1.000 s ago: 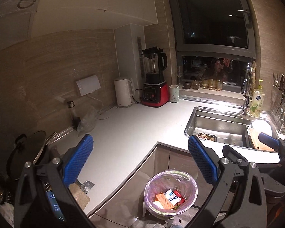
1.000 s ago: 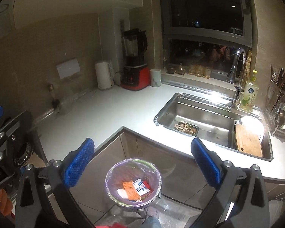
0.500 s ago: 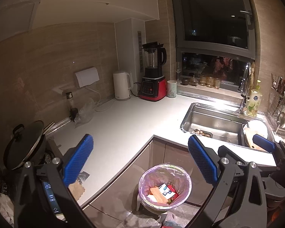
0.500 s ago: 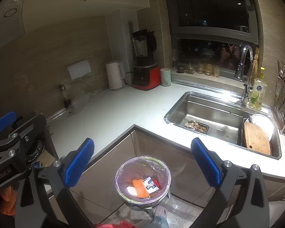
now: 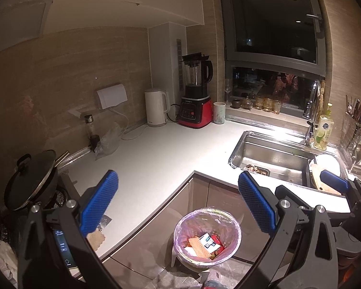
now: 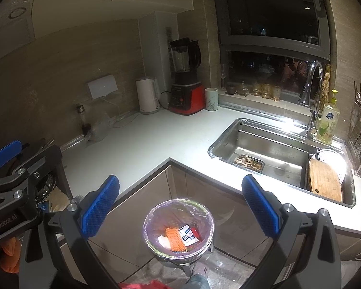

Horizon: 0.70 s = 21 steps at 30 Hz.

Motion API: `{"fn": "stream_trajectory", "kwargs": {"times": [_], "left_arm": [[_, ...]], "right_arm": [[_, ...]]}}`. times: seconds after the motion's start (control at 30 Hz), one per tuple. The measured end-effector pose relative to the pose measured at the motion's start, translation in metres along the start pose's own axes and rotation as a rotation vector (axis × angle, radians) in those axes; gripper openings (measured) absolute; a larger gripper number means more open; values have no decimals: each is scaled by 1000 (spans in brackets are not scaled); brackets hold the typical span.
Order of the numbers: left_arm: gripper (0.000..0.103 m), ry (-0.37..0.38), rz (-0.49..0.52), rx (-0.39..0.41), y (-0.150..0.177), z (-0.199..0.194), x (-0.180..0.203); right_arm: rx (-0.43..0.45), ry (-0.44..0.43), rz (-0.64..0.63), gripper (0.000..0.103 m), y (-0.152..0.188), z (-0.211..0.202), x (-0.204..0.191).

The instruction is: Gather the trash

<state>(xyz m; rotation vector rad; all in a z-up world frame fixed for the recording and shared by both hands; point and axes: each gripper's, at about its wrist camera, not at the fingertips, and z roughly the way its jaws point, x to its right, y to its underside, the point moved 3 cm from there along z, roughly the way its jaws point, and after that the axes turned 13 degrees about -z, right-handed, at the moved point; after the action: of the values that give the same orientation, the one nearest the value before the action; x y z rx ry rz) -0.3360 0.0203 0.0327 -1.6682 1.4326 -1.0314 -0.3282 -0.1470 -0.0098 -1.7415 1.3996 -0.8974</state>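
A round bin lined with a clear bag stands on the floor in front of the corner cabinet. Inside it lie an orange mesh piece, a white-and-blue box and a red packet. My left gripper hangs open above the bin, holding nothing. In the right wrist view the same bin sits below my right gripper, which is open and empty too. A small foil wrapper and a tan scrap lie on the counter by my left finger.
The white L-shaped counter carries a kettle and a red blender. A lidded pot sits at the left. The steel sink holds a strainer of food scraps and a wooden board.
Both views have drifted a little: the bin has slid left in the left wrist view and right in the right wrist view. Both grippers stay open and empty.
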Motion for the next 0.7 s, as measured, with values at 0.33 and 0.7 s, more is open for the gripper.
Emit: {"fn": "stream_trajectory", "kwargs": {"times": [0.33, 0.7], "left_arm": [[95, 4, -2, -26, -1, 12, -1], [95, 13, 2, -38, -2, 22, -2]], "right_arm": [[-14, 2, 2, 101, 0, 8, 0], [-36, 3, 7, 101, -2, 20, 1]]}}
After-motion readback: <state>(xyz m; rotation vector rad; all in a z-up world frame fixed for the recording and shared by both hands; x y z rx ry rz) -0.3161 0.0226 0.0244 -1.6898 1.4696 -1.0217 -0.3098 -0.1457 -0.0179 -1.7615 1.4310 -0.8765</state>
